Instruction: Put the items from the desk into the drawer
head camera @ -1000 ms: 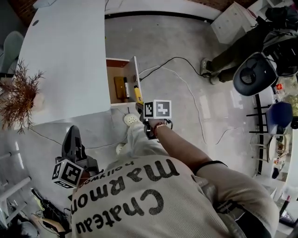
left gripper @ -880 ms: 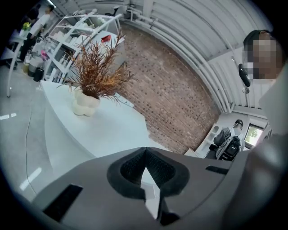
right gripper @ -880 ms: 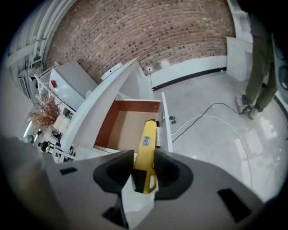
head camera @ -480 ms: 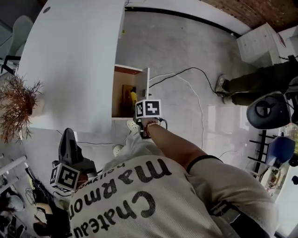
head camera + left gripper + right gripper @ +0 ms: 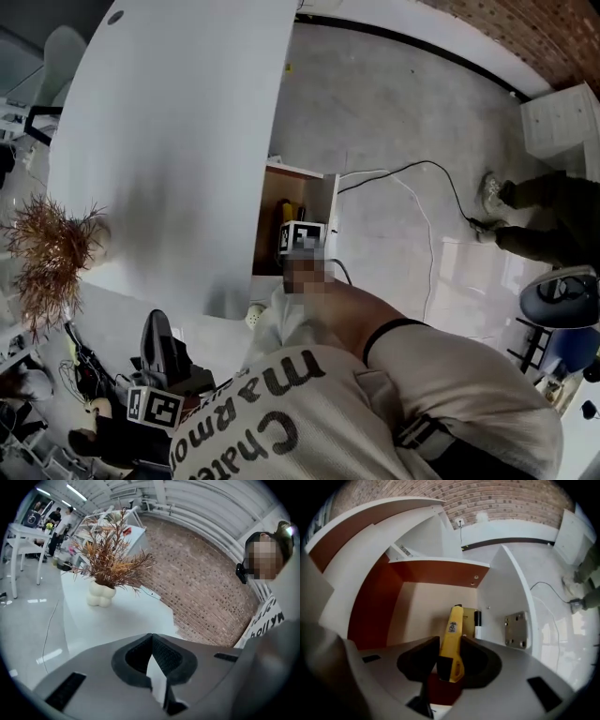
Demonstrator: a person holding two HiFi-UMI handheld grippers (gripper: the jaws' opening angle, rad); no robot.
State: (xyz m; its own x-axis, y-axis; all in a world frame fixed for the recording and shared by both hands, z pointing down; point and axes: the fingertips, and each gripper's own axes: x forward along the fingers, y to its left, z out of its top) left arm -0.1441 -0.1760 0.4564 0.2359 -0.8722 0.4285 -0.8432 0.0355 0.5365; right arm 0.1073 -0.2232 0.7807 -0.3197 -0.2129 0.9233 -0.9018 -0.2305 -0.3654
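A white drawer (image 5: 324, 199) stands pulled out from under the white desk (image 5: 178, 141). My right gripper (image 5: 302, 236) hangs over its near end, shut on a yellow cutter-like tool (image 5: 453, 639) that points down into the drawer (image 5: 501, 597). On the drawer floor beyond the tool's tip lie a tan flat item (image 5: 468, 618) and a black-and-white marker (image 5: 478, 621). My left gripper (image 5: 159, 342) is low at the left beside the desk edge, its jaws shut on nothing (image 5: 151, 637). The desk top shows only a dried plant (image 5: 52, 258) in a white vase (image 5: 100, 595).
A black cable (image 5: 412, 178) runs across the grey floor right of the drawer. A person's leg (image 5: 544, 202), an office chair (image 5: 562, 300) and a white cabinet (image 5: 562, 122) are at the right. Clutter and cables (image 5: 84, 412) lie at the lower left.
My right gripper has moved forward over the open drawer with the yellow tool in it. The left gripper has stayed low beside the desk.
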